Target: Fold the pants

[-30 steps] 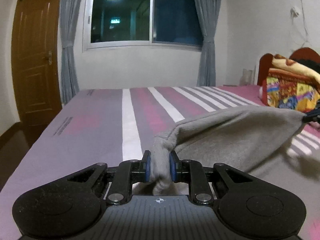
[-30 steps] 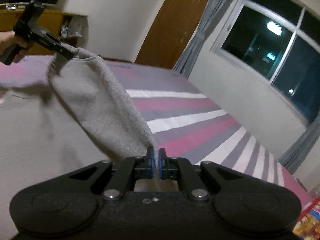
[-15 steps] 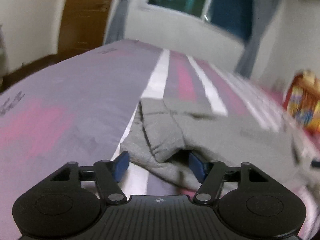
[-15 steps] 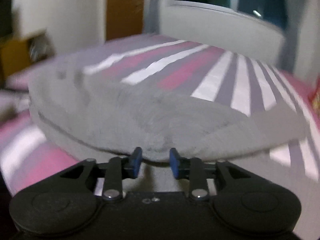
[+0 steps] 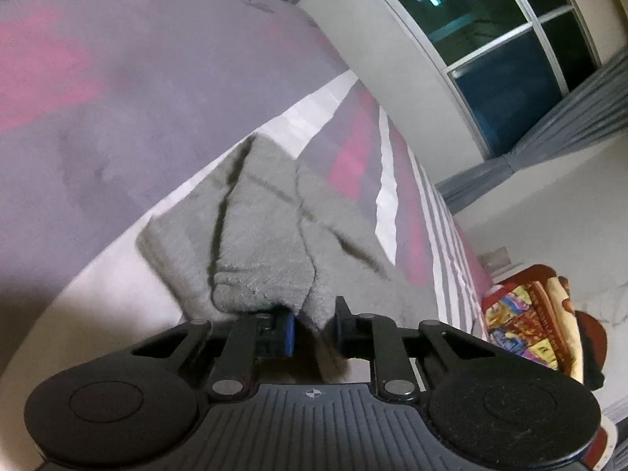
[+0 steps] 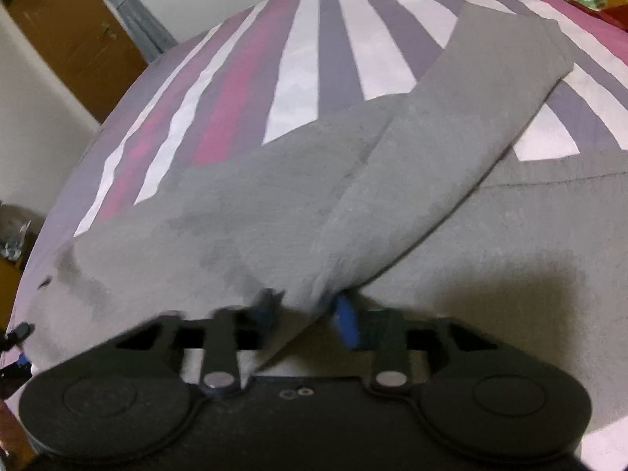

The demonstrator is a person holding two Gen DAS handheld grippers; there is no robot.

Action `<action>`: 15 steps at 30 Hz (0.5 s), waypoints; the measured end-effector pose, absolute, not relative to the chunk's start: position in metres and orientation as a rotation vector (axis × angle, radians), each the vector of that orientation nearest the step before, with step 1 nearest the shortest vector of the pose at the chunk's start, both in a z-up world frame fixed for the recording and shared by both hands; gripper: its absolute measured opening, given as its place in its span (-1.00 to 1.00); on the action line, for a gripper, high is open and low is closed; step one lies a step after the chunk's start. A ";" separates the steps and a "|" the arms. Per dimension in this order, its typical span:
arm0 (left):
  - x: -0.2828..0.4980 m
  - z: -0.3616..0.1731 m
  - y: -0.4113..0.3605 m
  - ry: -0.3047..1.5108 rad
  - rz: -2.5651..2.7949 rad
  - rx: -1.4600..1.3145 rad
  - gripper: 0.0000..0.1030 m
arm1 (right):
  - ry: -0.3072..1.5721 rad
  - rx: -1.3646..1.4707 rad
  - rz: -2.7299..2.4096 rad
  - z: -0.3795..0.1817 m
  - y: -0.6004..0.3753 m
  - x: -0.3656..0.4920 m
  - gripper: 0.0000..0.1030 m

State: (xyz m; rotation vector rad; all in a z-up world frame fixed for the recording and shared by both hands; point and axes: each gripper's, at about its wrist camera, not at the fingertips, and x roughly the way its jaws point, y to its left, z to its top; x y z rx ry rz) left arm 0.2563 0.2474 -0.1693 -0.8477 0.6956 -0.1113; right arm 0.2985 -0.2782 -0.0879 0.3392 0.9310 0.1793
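Lying folded on the striped bed (image 6: 337,59), the grey pants (image 6: 274,204) fill mid-frame in the right view, which alone shows a door (image 6: 74,35) at upper left. Only the left view shows a window (image 5: 506,39) at upper right. Left gripper (image 5: 312,329) and right gripper (image 6: 306,314) stand parted around cloth folds. No writing is legible.

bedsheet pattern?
Bedsheet: stripes of white, grey-purple and pink. Clearest in the right wrist view.
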 end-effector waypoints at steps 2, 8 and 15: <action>0.261 -0.153 0.249 0.649 -0.133 -0.800 -0.65 | 0.876 0.345 0.200 -0.079 -0.280 0.290 -0.82; 0.269 -0.142 0.263 0.691 -0.146 -0.633 -0.65 | 0.607 0.397 0.296 -0.046 -0.286 0.224 -0.84; 0.261 -0.173 0.254 0.799 -0.077 -0.592 -0.65 | 0.807 0.389 0.210 -0.115 -0.276 0.225 -0.83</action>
